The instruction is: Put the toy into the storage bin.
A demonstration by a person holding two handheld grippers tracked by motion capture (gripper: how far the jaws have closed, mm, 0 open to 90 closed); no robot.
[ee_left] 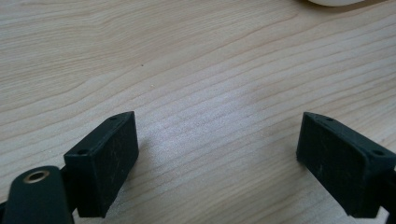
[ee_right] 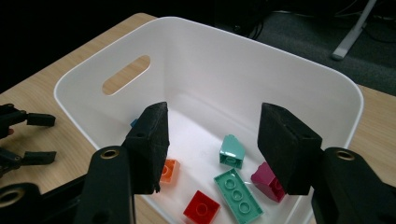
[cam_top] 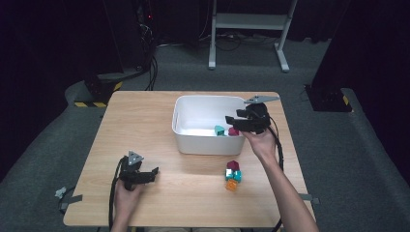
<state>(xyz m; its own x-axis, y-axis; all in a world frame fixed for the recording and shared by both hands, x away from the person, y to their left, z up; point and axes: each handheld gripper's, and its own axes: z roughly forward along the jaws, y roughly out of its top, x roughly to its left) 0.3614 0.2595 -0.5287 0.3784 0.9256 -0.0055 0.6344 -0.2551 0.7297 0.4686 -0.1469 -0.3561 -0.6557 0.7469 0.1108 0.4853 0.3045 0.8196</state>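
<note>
Right gripper view: my right gripper (ee_right: 212, 144), jaws apart and empty, hangs over the bin (ee_right: 299, 74) holding several bricks (ee_right: 236, 195); my left gripper (ee_left: 217, 158) rests open, with a small pile (cam_top: 232, 175) left just outside the bin.

A lab-style recording room, set up for tabletop trials

A lone wooden worktop (cam_top: 145, 125) stands on grey carpet (cam_top: 338, 159) with black curtains (cam_top: 48, 43) around it. Cables (cam_top: 152, 67) trail across the floor, hazard-striped tape (cam_top: 99, 104) marks a stand's foot, and a white metal frame (cam_top: 249, 29) stands behind. A person's hand holds a cabled gripper (cam_top: 241, 122) at the worktop.
</note>
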